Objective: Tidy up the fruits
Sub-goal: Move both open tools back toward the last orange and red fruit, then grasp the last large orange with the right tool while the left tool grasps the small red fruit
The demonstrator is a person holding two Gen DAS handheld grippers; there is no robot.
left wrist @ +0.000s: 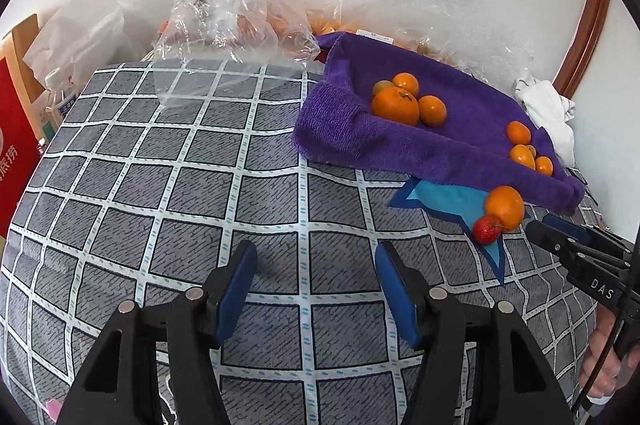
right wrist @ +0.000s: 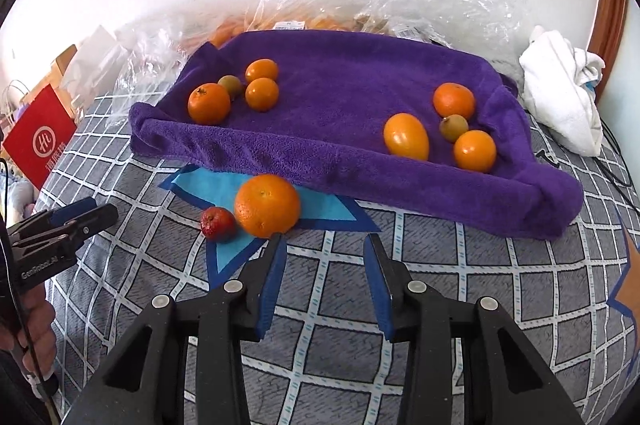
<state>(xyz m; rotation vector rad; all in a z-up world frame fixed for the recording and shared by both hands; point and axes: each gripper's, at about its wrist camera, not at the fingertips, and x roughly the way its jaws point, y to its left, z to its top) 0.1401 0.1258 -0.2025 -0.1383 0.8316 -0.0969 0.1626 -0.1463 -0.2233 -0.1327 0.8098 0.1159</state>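
Observation:
A purple towel (right wrist: 340, 81) lies on the checked bed cover, folded up at its edges. On it sit two clusters of orange fruits: one at the left (right wrist: 209, 103) and one at the right (right wrist: 406, 136), each with a small greenish-brown fruit. In front of the towel a big orange (right wrist: 267, 205) and a small red fruit (right wrist: 218, 223) rest on a blue star patch. My right gripper (right wrist: 323, 241) is open and empty, its left fingertip just short of the big orange. My left gripper (left wrist: 316, 253) is open over bare cover, left of the orange (left wrist: 505, 207) and red fruit (left wrist: 487, 229).
Clear plastic bags (left wrist: 232, 21) holding more orange fruit lie behind the towel by the wall. A white cloth bundle (right wrist: 560, 97) sits at the right, and a red paper bag (right wrist: 38, 137) and a bottle (left wrist: 60, 97) at the left. The grey checked cover (left wrist: 180, 165) stretches to the left.

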